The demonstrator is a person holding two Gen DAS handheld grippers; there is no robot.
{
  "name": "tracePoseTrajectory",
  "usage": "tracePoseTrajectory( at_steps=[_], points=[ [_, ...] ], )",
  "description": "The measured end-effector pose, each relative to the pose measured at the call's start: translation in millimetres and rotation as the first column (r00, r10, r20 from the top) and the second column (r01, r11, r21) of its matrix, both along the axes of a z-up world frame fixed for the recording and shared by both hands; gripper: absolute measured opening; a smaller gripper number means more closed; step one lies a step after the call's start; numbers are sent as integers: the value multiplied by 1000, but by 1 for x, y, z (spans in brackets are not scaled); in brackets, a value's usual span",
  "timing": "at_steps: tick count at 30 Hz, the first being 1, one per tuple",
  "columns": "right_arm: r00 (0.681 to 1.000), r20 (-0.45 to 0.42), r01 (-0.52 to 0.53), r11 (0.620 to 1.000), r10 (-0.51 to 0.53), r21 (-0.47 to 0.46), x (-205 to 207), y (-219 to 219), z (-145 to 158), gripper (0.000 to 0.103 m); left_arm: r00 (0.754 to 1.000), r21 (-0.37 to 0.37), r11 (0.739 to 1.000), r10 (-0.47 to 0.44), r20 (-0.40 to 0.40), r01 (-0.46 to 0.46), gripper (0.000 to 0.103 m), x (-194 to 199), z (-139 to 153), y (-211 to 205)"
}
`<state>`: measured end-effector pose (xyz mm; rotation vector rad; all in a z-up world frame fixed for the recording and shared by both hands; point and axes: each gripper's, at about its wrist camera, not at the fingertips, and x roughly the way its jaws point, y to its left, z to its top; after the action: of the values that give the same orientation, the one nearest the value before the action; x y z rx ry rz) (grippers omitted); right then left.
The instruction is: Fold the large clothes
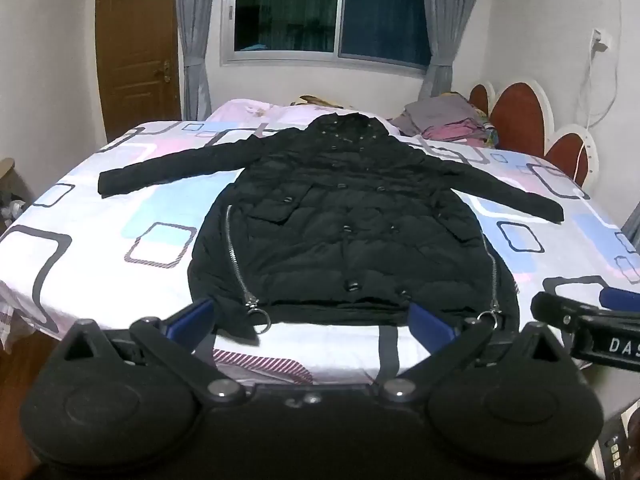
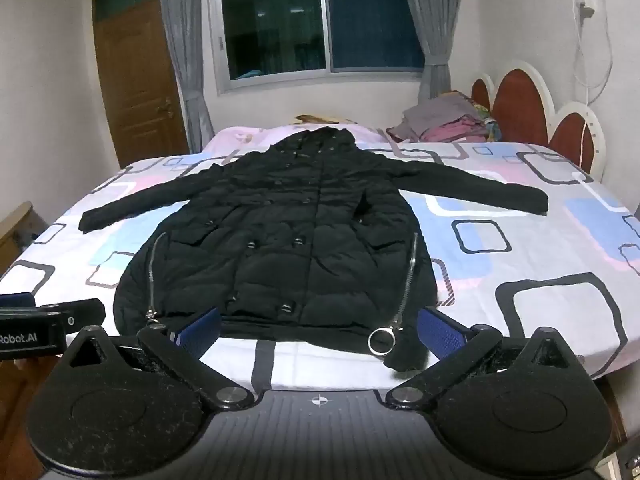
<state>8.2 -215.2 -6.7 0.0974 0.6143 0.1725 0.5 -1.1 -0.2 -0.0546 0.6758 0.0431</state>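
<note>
A long black hooded puffer coat (image 1: 344, 220) (image 2: 280, 240) lies flat and face up on the bed, sleeves spread out to both sides, hood toward the window. Silver zips with ring pulls run down both lower sides. My left gripper (image 1: 316, 318) hovers open just short of the hem, blue pads wide apart with nothing between them. My right gripper (image 2: 320, 328) is open too, above the hem's right part, near the right ring pull (image 2: 382, 341). Each gripper shows at the edge of the other's view: the right gripper (image 1: 592, 320), the left gripper (image 2: 44, 324).
The bed (image 1: 100, 240) has a white sheet with pink, blue and black squares. A pile of folded clothes (image 1: 444, 120) sits at the far right by the red headboard (image 1: 520, 116). A wooden door (image 1: 136, 40), a curtained window and a wall cable stand beyond.
</note>
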Motion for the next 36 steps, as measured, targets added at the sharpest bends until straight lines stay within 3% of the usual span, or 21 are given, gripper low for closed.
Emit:
tracePoseTrajectory(
  at_steps=[36],
  points=[
    [1000, 15, 8, 1000, -8, 6, -3, 3, 9, 103, 999, -5, 1000, -20, 31, 21, 103, -6, 12, 5]
  ],
)
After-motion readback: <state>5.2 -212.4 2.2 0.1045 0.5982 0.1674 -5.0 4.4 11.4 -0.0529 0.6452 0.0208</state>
